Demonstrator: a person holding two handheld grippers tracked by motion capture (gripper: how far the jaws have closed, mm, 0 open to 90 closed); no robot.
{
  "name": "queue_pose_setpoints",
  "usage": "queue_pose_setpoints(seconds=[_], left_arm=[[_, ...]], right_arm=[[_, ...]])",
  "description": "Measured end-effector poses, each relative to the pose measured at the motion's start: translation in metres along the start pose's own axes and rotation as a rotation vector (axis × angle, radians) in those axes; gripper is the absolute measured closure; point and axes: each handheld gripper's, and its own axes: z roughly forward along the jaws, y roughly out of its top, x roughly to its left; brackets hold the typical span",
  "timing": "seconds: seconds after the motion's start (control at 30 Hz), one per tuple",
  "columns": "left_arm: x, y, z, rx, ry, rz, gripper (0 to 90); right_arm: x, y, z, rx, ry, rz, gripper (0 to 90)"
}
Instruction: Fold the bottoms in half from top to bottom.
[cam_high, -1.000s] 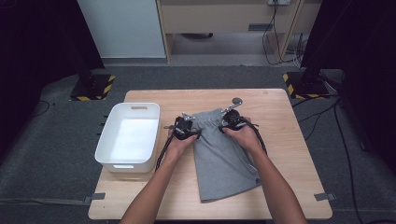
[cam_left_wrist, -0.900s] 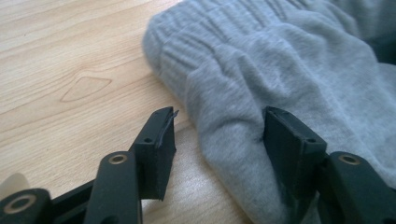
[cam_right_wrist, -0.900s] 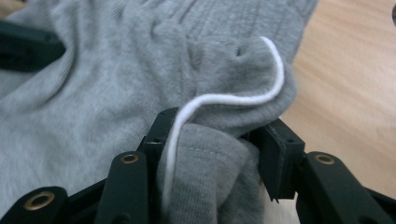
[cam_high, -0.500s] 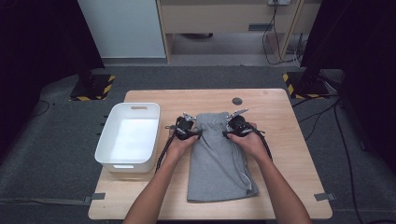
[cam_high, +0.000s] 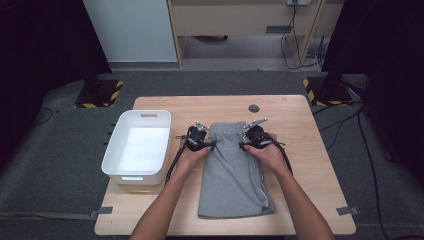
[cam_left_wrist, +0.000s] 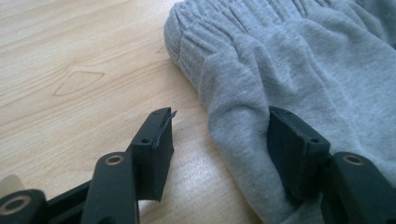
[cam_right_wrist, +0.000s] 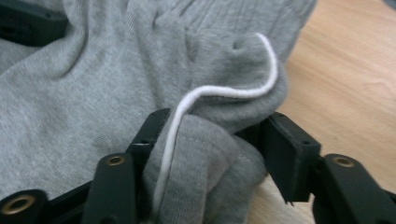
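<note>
1. a pair of grey sweat shorts (cam_high: 234, 175) is laid flat on the wooden table (cam_high: 310, 150), folded lengthwise, with the elastic waistband at the far end and the hem near the table's front edge; a white drawstring (cam_right_wrist: 224, 91) is seen across the gathered cloth at the waistband.
2. the left gripper (cam_high: 199, 141) is held at the left edge of the shorts, just below the waistband; in the left gripper view its jaws are seen standing about half open, one pad on bare wood clear of the cloth, the other lying against the edge of the grey fabric (cam_left_wrist: 299, 70); nothing is clamped.
3. the right gripper (cam_high: 252, 136) is held at the right edge of the shorts near the waistband; its jaws have just been opening; a bunched fold of fabric and the drawstring are seen between them; the left pad is touched by the cloth, a small gap is seen at the right pad, so the fold is not squeezed.
4. a white plastic bin (cam_high: 116, 159) is set on the table to the left of the shorts, just beside the left gripper.
5. a small dark round disc (cam_high: 254, 108) is seen on the table beyond the waistband, apart from the shorts.
</note>
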Motion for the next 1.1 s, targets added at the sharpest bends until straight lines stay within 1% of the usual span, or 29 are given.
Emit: queue_pose_setpoints(seconds=[0.07, 0.17, 0.33, 0.4, 0.47, 0.53, 0.57, 0.63, 0.73, 0.83, 0.9, 1.0, 1.1], left_arm=[[0.0, 0.003, -0.003, -0.01, 0.0, 0.001, 41.3], [0.001, 0.009, -0.008, -0.041, 0.005, -0.007, 41.7], [0.0, 0.019, -0.013, -0.067, -0.016, -0.035, 40.5], [-0.002, 0.024, -0.012, -0.068, -0.023, -0.03, 39.1], [-0.005, 0.027, -0.007, -0.058, -0.028, -0.019, 38.1], [-0.006, 0.027, -0.004, -0.047, -0.023, -0.011, 37.5], [-0.007, 0.027, -0.001, -0.039, -0.023, -0.012, 37.3], [-0.007, 0.025, 0.003, -0.025, -0.025, -0.009, 36.5], [-0.006, 0.022, 0.007, -0.006, -0.025, -0.01, 35.7], [-0.002, 0.02, 0.009, 0.012, -0.011, -0.007, 36.1], [0.0, 0.02, 0.01, 0.009, -0.016, -0.018, 37.0], [0.0, 0.018, 0.014, 0.016, -0.021, -0.013, 38.2], [0.0, 0.017, 0.017, 0.022, -0.021, -0.015, 38.5]], right_arm=[[-0.003, 0.004, -0.005, -0.016, -0.004, 0.01, 41.1], [-0.008, 0.009, -0.013, -0.04, -0.009, 0.017, 39.0], [-0.01, 0.019, -0.02, -0.067, -0.01, 0.02, 35.3], [-0.012, 0.024, -0.022, -0.081, -0.01, 0.022, 35.0], [-0.013, 0.028, -0.023, -0.088, -0.014, 0.02, 35.7], [-0.014, 0.031, -0.023, -0.095, -0.014, 0.025, 37.9], [-0.015, 0.032, -0.023, -0.093, -0.013, 0.026, 37.9], [-0.018, 0.033, -0.019, -0.082, -0.018, 0.025, 40.7], [-0.022, 0.036, -0.014, -0.064, -0.018, 0.037, 43.1], [-0.024, 0.036, -0.008, -0.049, -0.021, 0.036, 46.4], [-0.024, 0.035, -0.003, -0.033, -0.013, 0.038, 46.9], [-0.022, 0.033, 0.003, -0.016, 0.003, 0.03, 46.5], [-0.018, 0.032, 0.009, 0.0, 0.025, 0.034, 44.5]])
